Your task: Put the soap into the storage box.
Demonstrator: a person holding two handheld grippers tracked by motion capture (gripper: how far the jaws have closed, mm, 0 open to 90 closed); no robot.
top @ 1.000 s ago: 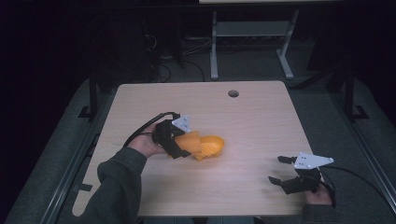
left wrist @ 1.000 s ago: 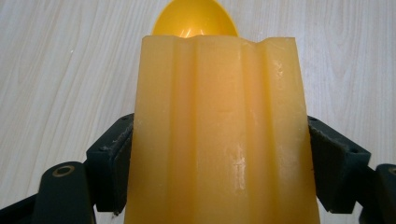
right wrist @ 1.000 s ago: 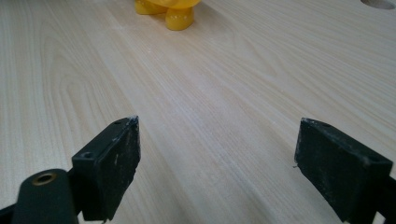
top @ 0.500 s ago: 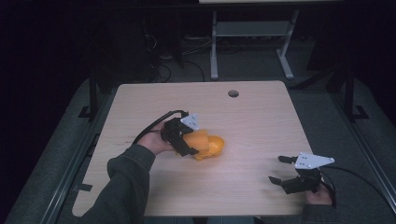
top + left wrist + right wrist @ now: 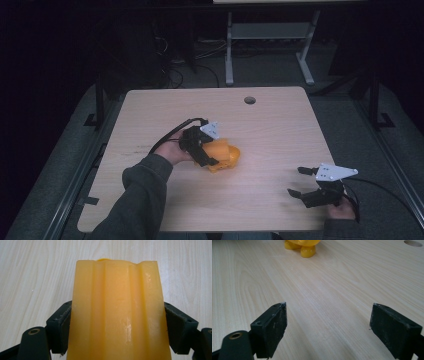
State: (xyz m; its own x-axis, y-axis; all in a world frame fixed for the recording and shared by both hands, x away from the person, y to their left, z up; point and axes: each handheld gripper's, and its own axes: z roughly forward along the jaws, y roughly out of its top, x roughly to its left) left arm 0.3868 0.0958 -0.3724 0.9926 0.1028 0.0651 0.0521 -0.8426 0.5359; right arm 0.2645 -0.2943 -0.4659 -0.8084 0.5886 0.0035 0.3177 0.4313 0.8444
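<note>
A yellow-orange plastic toy (image 5: 229, 153) lies near the middle of the wooden table (image 5: 280, 135). My left gripper (image 5: 214, 155) comes at it from the left and is shut on it. In the left gripper view the toy's ridged flat end (image 5: 117, 297) sits between the two black jaws, and both pads (image 5: 62, 327) press its sides. My right gripper (image 5: 296, 181) rests near the table's front right corner, open, with nothing in it. In the right gripper view its gripper (image 5: 328, 325) spans bare wood, and the toy's rounded feet (image 5: 303, 246) show far ahead.
A round cable hole (image 5: 249, 100) is in the table's far edge, also the hole (image 5: 413, 243) at top right. Behind the table a grey metal stand (image 5: 265, 40) and loose cables (image 5: 175, 60) lie on the dark floor.
My left gripper has slid a little to the right, farther onto the toy. The toy has hardly shifted. The right gripper has stayed in place, open.
</note>
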